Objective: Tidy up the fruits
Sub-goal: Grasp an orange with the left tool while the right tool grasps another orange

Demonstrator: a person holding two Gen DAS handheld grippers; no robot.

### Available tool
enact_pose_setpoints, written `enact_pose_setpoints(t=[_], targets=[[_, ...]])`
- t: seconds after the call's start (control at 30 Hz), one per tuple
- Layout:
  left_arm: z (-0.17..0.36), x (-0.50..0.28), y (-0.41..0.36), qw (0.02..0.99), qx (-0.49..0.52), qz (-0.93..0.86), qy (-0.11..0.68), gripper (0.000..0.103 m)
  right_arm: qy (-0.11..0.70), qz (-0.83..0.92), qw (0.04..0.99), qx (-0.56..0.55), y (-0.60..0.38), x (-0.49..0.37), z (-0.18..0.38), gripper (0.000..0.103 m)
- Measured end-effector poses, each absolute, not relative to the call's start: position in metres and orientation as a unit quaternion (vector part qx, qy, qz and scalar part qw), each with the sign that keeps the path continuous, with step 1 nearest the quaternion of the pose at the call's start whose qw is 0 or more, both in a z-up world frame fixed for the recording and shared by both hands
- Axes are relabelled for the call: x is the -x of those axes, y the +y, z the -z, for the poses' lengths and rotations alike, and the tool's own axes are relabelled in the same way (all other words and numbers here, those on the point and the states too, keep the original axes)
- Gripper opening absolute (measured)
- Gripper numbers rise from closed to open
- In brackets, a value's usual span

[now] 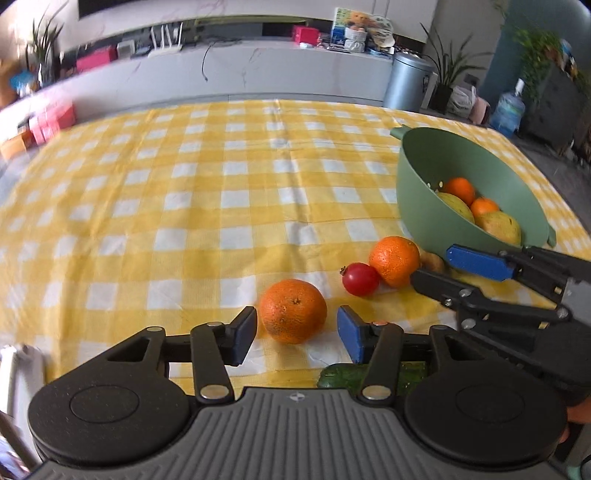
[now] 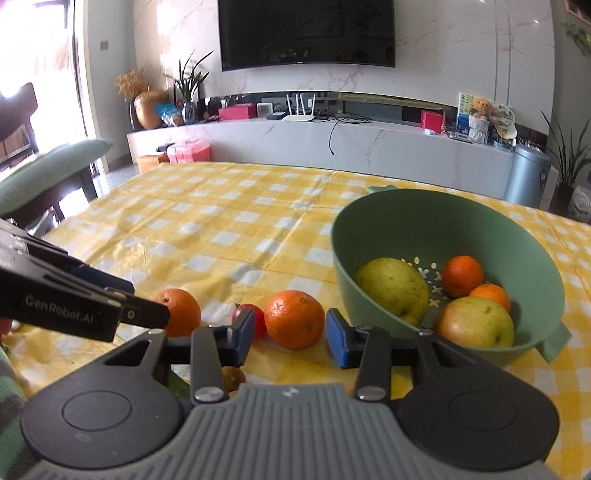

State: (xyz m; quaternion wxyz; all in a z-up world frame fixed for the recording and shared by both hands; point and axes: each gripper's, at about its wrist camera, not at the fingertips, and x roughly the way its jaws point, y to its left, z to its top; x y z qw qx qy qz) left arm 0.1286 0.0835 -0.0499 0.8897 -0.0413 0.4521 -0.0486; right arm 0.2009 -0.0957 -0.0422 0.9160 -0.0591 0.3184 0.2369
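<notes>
My left claw (image 1: 297,334) is spread wide, with an orange (image 1: 292,311) sitting between its fingers. The pads do not touch it. My right claw (image 2: 290,334) is spread too, around another orange (image 2: 294,319), and its pads do not press it either. A little red tomato (image 1: 360,279) lies between the two oranges. The green bowl (image 2: 388,221) stands near the right edge of the table (image 1: 184,192). It holds two pears and two small oranges.

A home living room is showing: a wall television (image 2: 306,33) is hanging over a marble console (image 2: 332,144), houseplants (image 2: 190,88) standing nearby, beyond the gingham-covered table (image 2: 221,221).
</notes>
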Motion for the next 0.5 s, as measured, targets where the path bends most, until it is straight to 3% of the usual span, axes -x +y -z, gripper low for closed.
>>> enact_pose_setpoints(t=[0.5], targets=[[0.065,-0.142,0.091,0.879,0.093,0.020,0.467,0.060,0.321,-0.214,0.907,0.166,-0.061,-0.210,0.057,0.034]])
